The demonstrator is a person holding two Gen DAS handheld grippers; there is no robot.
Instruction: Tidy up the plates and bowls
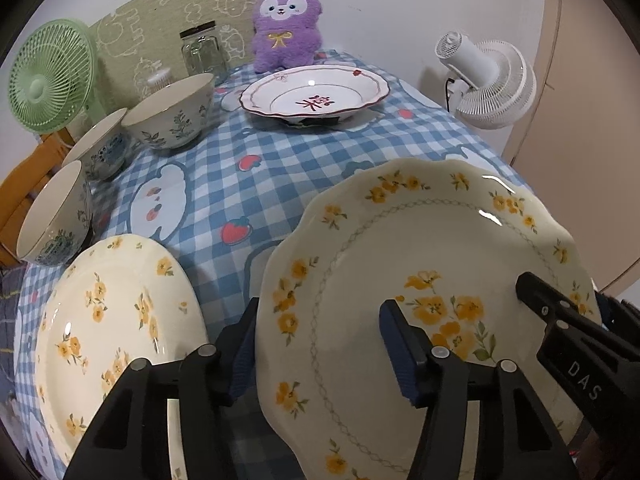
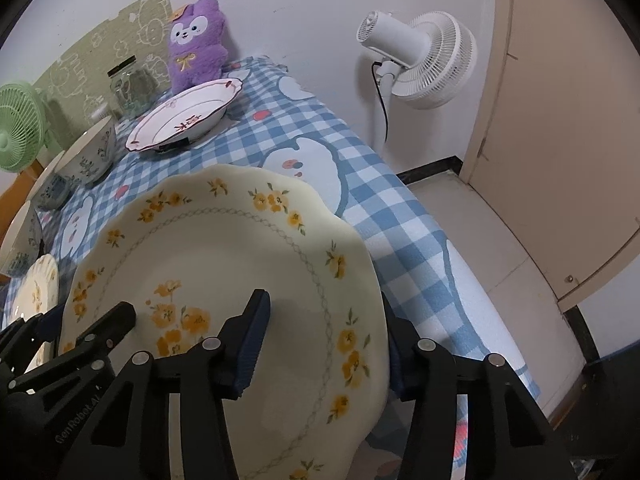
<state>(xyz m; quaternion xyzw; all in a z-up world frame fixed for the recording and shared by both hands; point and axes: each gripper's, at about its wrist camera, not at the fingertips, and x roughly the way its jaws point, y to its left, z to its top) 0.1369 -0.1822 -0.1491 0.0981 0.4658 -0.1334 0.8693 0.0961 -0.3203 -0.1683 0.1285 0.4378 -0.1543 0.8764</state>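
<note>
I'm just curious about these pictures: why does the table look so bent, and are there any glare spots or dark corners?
Left wrist view: the fisheye lens curves the tablecloth; lamp glints sit on the big plate and the smaller plate; the corners go black. Right wrist view: the door bows; the plate lies partly in soft shadow.

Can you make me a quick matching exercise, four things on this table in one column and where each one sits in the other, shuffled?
Things:
1. purple plush toy
2. green fan
3. red-trimmed dish
4. scalloped flower plate

Places:
A. between both grippers, nearest the cameras
B. far end, against the wall
C. left edge, behind the bowls
D. just in front of the plush

Pairs: 1-B, 2-C, 3-D, 4-A
</note>
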